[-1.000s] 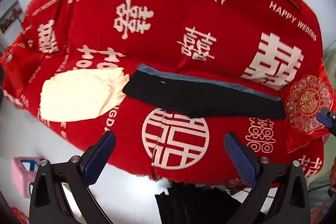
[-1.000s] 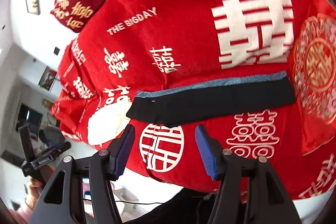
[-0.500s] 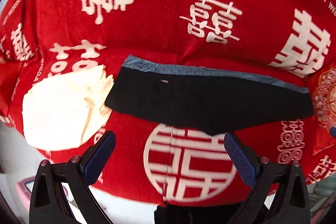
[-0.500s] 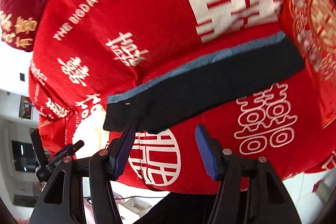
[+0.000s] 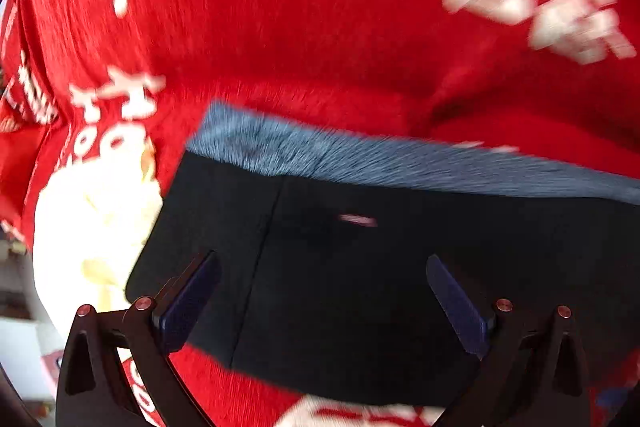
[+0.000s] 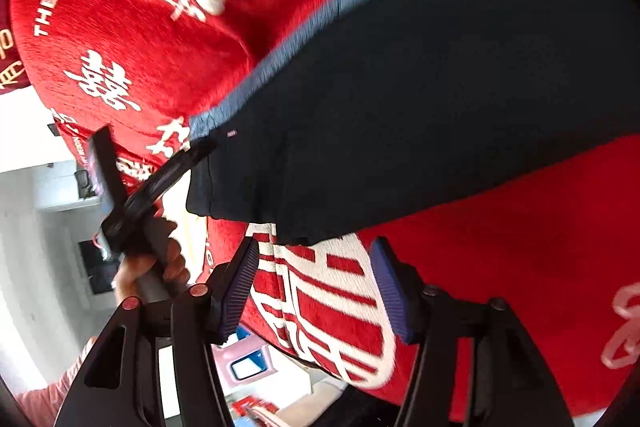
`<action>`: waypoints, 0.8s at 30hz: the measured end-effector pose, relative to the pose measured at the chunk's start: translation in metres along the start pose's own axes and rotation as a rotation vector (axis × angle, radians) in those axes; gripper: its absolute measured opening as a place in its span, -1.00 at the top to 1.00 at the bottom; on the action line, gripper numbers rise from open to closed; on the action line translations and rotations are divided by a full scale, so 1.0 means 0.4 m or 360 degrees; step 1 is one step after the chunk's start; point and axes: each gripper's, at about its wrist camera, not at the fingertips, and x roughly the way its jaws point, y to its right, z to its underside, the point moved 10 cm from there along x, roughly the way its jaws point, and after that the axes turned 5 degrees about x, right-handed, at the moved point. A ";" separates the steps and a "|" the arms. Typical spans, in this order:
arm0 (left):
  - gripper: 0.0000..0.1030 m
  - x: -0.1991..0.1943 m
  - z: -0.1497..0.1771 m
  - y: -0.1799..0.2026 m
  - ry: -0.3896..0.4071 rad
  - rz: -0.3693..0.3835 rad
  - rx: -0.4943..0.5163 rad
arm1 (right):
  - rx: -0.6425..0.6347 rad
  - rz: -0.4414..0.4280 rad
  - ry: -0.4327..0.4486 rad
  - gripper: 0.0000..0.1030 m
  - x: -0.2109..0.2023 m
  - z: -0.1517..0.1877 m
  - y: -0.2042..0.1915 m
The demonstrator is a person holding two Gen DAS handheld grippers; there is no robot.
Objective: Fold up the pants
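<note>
The black pants (image 5: pixel 360 267) with a grey-blue band (image 5: pixel 360 157) along the far edge lie flat on the red bed cover (image 5: pixel 300 27). My left gripper (image 5: pixel 324 291) is open, its fingers spread low over the pants' left end. In the right wrist view the pants (image 6: pixel 420 99) stretch to the upper right. My right gripper (image 6: pixel 316 279) is open just below their near edge, over a white and red emblem (image 6: pixel 332 311). The left gripper (image 6: pixel 160 183), held by a hand, shows at the pants' left corner.
A cream cloth (image 5: pixel 96 219) lies on the cover left of the pants. A pink stool (image 6: pixel 248 359) stands on the floor below the bed edge. The room's white wall and furniture show at the left of the right wrist view.
Both grippers have moved in close to the pants. The left one now hovers over the left end; the right one has neared the near edge. Both stay open.
</note>
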 end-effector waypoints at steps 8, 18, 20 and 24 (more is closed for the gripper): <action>-1.00 0.058 0.024 -0.022 0.0009 -0.0009 -0.0035 | 0.0043 -0.0101 -0.0028 -0.06 0.089 0.000 0.002; -1.00 0.070 0.019 -0.032 -0.0007 0.0017 -0.0046 | 0.0154 -0.0082 0.0079 0.79 0.086 -0.052 -0.014; -1.00 0.079 0.018 -0.033 0.0020 0.0010 -0.0030 | 0.0114 -0.0044 0.0122 0.81 0.072 -0.041 -0.013; -1.00 0.084 0.020 -0.030 0.0058 -0.0002 0.0006 | 0.0139 0.0041 0.0100 0.82 0.090 0.003 0.030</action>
